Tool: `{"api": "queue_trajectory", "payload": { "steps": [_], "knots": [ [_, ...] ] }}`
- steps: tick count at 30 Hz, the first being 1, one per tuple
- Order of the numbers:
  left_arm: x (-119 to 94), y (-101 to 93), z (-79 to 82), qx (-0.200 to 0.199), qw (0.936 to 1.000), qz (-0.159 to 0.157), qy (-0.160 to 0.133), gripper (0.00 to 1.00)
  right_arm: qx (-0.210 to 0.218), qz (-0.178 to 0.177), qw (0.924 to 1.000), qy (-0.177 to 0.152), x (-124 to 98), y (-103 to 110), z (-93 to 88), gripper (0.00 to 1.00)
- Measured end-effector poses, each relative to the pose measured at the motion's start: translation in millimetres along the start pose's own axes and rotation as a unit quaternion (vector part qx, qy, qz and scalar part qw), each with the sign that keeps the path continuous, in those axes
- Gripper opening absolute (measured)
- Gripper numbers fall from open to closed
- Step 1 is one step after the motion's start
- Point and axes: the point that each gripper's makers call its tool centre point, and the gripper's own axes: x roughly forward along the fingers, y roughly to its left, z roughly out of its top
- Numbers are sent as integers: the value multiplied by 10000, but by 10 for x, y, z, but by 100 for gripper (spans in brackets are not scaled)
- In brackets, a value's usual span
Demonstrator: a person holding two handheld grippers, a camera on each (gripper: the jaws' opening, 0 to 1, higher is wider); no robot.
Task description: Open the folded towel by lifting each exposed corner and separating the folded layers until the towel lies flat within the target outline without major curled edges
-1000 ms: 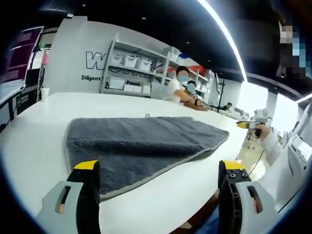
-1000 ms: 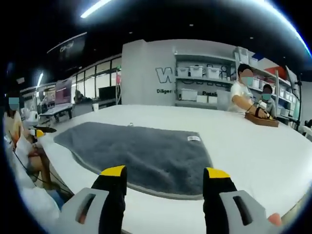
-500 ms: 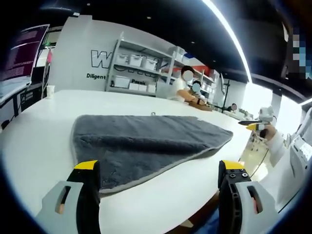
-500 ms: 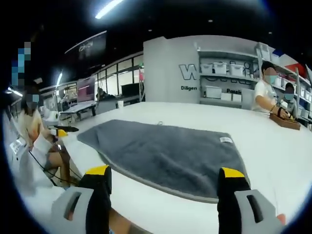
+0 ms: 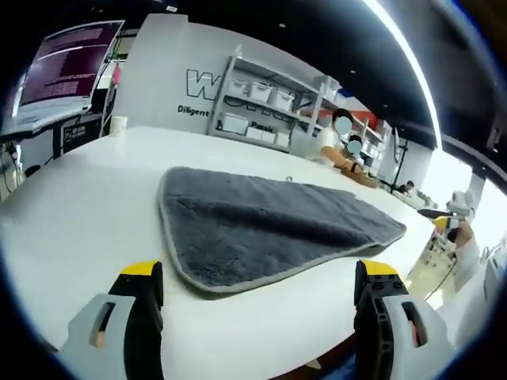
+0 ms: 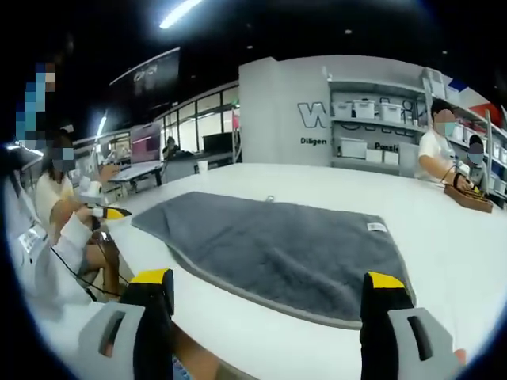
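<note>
On a white table (image 5: 71, 214), near the front edge: a grey towel (image 5: 261, 229), folded, fanned in a rough wedge, pale hem along its near border. In the right gripper view, same towel (image 6: 277, 245) spread long across the table (image 6: 444, 237), small white tag (image 6: 377, 227) on its far right part, tiny loop at the far edge.

Left gripper (image 5: 257, 277) hovering short of the towel's near rounded corner, jaws spread wide, yellow tips either side, nothing between them. Right gripper (image 6: 269, 289) likewise gaping and empty, hanging off the table edge just before the towel's near hem. Both held back and low, probably to line up with the hem and slide a jaw under a top layer rather than pinch the whole stack.

No target outline legible on the tabletop. Folded layers hard to count; a slight ridge running across the nap in the left gripper view hints at an upper layer's edge. Judged as the very start: no corner lifted yet, towel not yet opened.

Next likely need: picking one exposed corner, catching only the top layer. Risk: grabbing both layers and dragging the towel toward the table edge.

Behind: shelves (image 5: 261, 119) with bins, a monitor (image 5: 67, 63), seated people at the far side, another person (image 6: 67, 222) seated close by the table's end.
</note>
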Motion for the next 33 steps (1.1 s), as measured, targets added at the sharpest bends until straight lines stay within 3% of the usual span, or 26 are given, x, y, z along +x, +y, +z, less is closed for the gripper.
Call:
{"api": "queue_trajectory", "payload": {
  "steps": [9, 18, 20, 24, 30, 33],
  "knots": [
    [152, 174, -17, -97, 9997, 234, 3, 83, -4, -17, 9999, 101, 14, 38, -39, 99],
    [188, 323, -66, -22, 9987, 495, 65, 44, -21, -113, 9998, 172, 27, 17, -56, 99],
    [186, 337, -85, 40, 9987, 485, 119, 33, -14, -111, 9998, 185, 36, 17, -61, 99],
    [163, 345, -112, 16, 9989, 450, 163, 24, 16, -123, 9997, 199, 48, 10, -68, 98],
    [122, 308, -139, 169, 9991, 271, 265, 3, 1, -124, 9996, 235, 75, 17, -77, 98],
    [116, 312, -138, 157, 9992, 245, 285, 3, 4, -127, 9996, 254, 83, 16, -84, 98]
  ]
}}
